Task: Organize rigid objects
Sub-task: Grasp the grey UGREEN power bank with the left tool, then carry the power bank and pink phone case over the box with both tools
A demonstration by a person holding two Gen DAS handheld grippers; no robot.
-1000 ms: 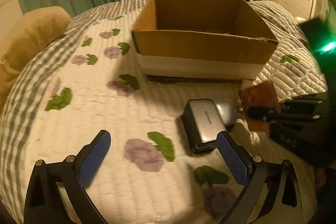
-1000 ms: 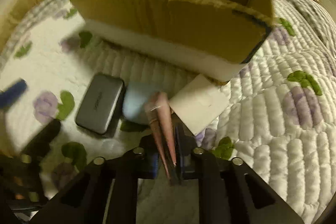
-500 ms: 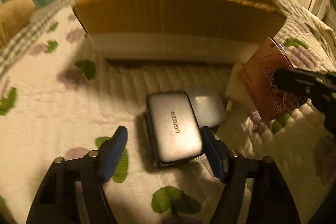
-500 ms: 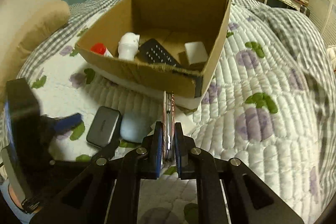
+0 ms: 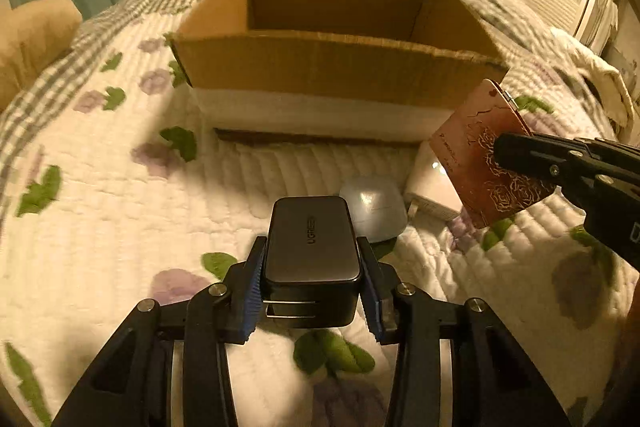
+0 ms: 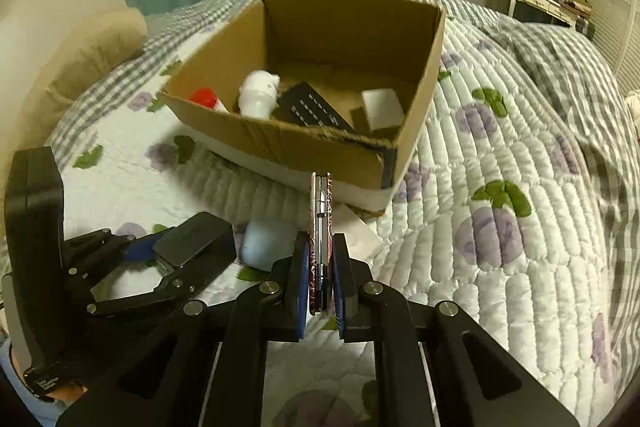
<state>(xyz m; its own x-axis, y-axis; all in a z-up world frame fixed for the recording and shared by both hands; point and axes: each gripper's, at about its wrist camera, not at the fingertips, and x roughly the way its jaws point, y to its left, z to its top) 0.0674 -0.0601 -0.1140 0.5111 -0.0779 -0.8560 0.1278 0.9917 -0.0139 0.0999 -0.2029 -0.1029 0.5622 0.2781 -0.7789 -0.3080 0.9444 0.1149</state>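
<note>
L gripper [image 5: 311,281] is clamped on the grey charger [image 5: 310,241] by its long sides, just off the quilt [image 5: 120,219]; R gripper [image 6: 320,279] pinches the thin red case [image 6: 320,227] edge-up, in front of the box [image 6: 304,143]. Charger looks dense, stiff, smooth-shelled, prob. slippery; side grip near mid seems right. Case is light, flat, may pivot. Box front wall stands high, both loads need to clear it; inside, open floor sits between remote [image 6: 312,109] and white block [image 6: 382,107]; a grey pod [image 5: 374,209] and white pad [image 5: 432,183] lie near.
</note>
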